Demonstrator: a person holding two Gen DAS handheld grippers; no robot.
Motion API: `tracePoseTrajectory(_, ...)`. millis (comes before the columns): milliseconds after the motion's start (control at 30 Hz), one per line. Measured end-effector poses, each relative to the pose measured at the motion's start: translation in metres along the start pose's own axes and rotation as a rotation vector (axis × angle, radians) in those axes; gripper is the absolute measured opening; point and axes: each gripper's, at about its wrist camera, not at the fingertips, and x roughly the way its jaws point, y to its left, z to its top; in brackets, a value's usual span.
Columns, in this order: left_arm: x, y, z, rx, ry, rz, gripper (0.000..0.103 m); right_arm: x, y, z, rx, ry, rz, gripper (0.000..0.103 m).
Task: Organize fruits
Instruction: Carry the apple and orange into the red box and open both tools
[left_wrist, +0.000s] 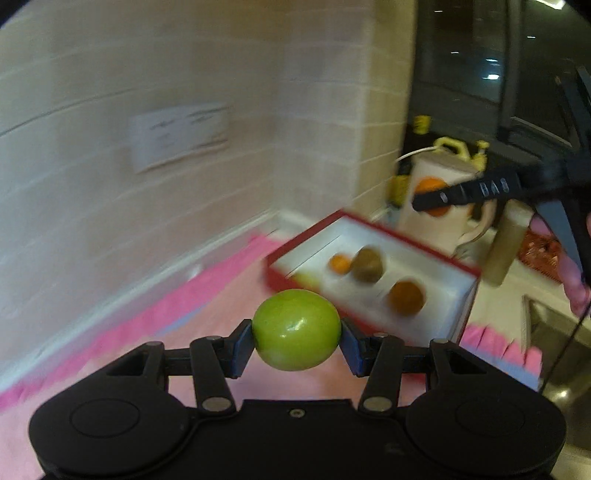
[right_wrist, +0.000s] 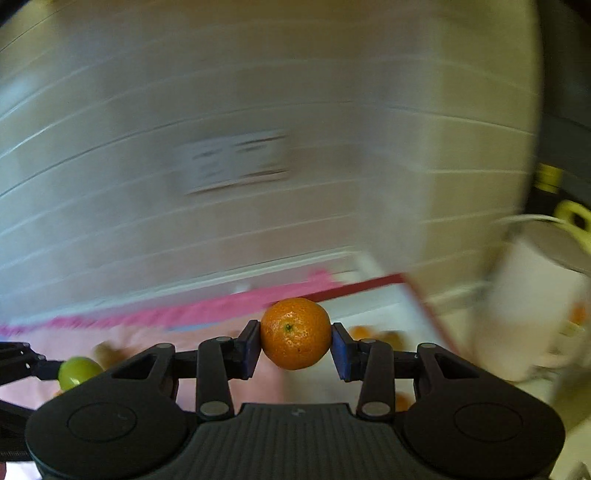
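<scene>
In the left wrist view, your left tool (left_wrist: 296, 329) was closed on a green fruit (left_wrist: 296, 329), pinched at its two sides between the blue pads and held clear above the pink mat (left_wrist: 207, 321) covering the surface. The red-walled box (left_wrist: 373, 280) lay ahead and to the right of that fruit, near the mat's far right corner, its white floor already holding two orange fruits and a brownish one; that forward-right offset is, I judge, what your drop turned on. The other tool crossed the upper right of this view, above the box's far edge, carrying something orange. In the right wrist view, your right tool (right_wrist: 295, 333) was clamped on a mandarin (right_wrist: 295, 333), stem facing the camera, level and high, with the box's red rim (right_wrist: 354, 288) just beyond and below, so the right hand seemed nearer. The background was blurred.
</scene>
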Motion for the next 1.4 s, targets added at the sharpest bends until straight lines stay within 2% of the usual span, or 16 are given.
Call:
tracePoseTrajectory(167,0.07,-0.03,0.048,0.019,0.019,-0.139,0.059,0.003,-0.062,-0.01,0.065,0.06,-0.068,0.042)
tracePoseTrajectory(267,0.125,-0.035,0.069,-0.038,0.108,-0.216,0.059,0.021,-0.071,-0.023,0.059,0.134,-0.045,0.042)
tracePoseTrajectory(433,0.212,-0.031,0.074,-0.213,0.301,-0.275,0.059,0.06,-0.066,-0.051,0.059,0.291,0.096,0.042)
tracePoseTrajectory(500,0.238,-0.027,0.067,-0.259,0.366,-0.284,0.059,0.079,-0.071,-0.056,0.143,0.348,0.216,0.042)
tracePoseTrajectory(567,0.256,-0.025,0.061,-0.276,0.414,-0.319,0.059,0.094,-0.073,-0.065,0.197,0.388,0.281,0.042)
tracePoseTrajectory(700,0.279,-0.027,0.054,-0.258,0.459,-0.274,0.059,0.118,-0.064,-0.078,0.141,0.458,0.237,0.042)
tracePoseTrajectory(833,0.283,-0.024,0.05,-0.26,0.471,-0.271,0.059,0.137,-0.056,-0.086,0.128,0.501,0.245,0.042)
tracePoseTrajectory(1000,0.288,-0.031,0.05,-0.224,0.479,-0.249,0.059,0.148,-0.052,-0.088,0.076,0.525,0.193,0.042)
tracePoseTrajectory(1400,0.296,-0.042,0.044,-0.201,0.507,-0.22,0.059,0.165,-0.048,-0.094,0.056,0.552,0.172,0.043)
